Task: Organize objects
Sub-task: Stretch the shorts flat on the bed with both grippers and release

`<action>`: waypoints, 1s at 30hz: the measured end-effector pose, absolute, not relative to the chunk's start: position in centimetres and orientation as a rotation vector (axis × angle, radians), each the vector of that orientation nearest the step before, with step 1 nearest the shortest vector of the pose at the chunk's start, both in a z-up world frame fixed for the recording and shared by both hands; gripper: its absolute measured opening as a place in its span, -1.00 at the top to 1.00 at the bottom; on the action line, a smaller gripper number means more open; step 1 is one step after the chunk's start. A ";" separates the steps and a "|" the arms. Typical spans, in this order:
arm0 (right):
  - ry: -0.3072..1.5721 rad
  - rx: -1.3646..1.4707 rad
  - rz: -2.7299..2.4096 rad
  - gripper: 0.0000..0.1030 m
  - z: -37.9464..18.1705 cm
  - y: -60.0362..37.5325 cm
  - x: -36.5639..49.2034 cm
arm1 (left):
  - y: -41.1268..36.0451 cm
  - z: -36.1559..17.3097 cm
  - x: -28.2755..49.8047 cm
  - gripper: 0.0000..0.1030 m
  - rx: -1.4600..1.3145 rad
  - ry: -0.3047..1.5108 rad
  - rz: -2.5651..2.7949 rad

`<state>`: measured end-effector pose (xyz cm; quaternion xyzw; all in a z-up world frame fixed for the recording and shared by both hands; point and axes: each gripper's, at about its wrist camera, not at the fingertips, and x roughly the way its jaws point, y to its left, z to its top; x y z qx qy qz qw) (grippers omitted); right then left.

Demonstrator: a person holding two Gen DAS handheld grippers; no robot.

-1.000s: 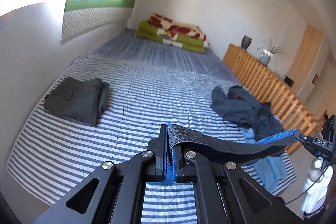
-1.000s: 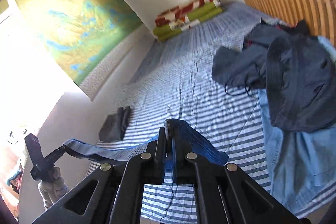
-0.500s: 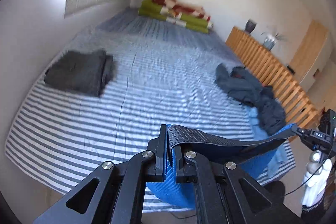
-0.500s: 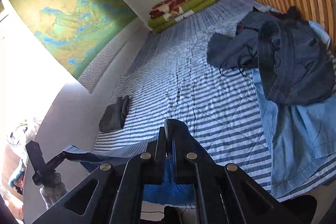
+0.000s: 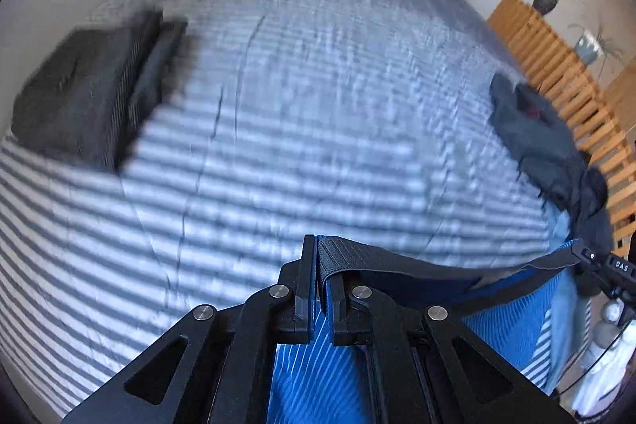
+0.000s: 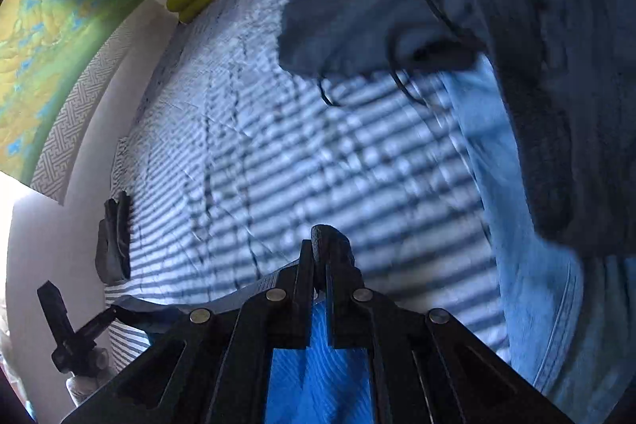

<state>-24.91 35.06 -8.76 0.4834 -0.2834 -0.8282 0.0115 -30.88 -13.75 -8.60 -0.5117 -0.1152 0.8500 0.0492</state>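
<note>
Blue garment (image 5: 314,376) stretched between left tool (image 5: 318,257), right tool (image 6: 318,257), both clamped

The left matte black plastic two-finger gripper (image 5: 318,265) fills the bottom of its frame: two flat upright fingers (image 5: 305,277), angled linkage arms with triangular cut-outs, and four round silver pivot screws (image 5: 279,291) in a row. The right black plastic gripper (image 6: 318,265) is built the same (at the right edge of the left wrist view it bears small white "DAS" lettering (image 5: 621,265)).
</note>
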 end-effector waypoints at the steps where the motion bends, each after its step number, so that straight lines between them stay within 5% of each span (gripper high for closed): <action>1: -0.839 1.435 -2.622 0.92 -6.4 34.9 -25.0 | -13.8 -6.2 -30.8 0.95 -1.479 -0.351 2.622; 5: -0.696 1.144 -2.721 0.92 3.2 34.0 -23.5 | -14.1 1.5 -28.2 0.95 -1.203 -0.346 2.737; 8: -0.649 1.127 -2.715 0.92 5.0 33.3 -21.4 | -14.1 2.4 -24.9 0.95 -1.135 -0.307 2.772; 17: -0.591 1.616 -2.545 0.91 -10.8 31.2 -14.8 | -14.8 -15.3 -16.4 0.83 -1.684 -0.241 2.526; 19: -0.546 1.738 -2.461 0.83 -14.1 30.5 -14.0 | -14.8 -17.9 -14.8 0.62 -1.774 -0.234 2.471; 24: -0.489 1.752 -2.480 0.58 -15.0 31.4 -12.0 | -16.0 -17.6 -11.4 0.21 -1.746 -0.237 2.492; 30: -0.540 1.626 -2.560 0.54 -11.8 33.0 -13.4 | -17.8 -14.9 -13.3 0.19 -1.662 -0.297 2.572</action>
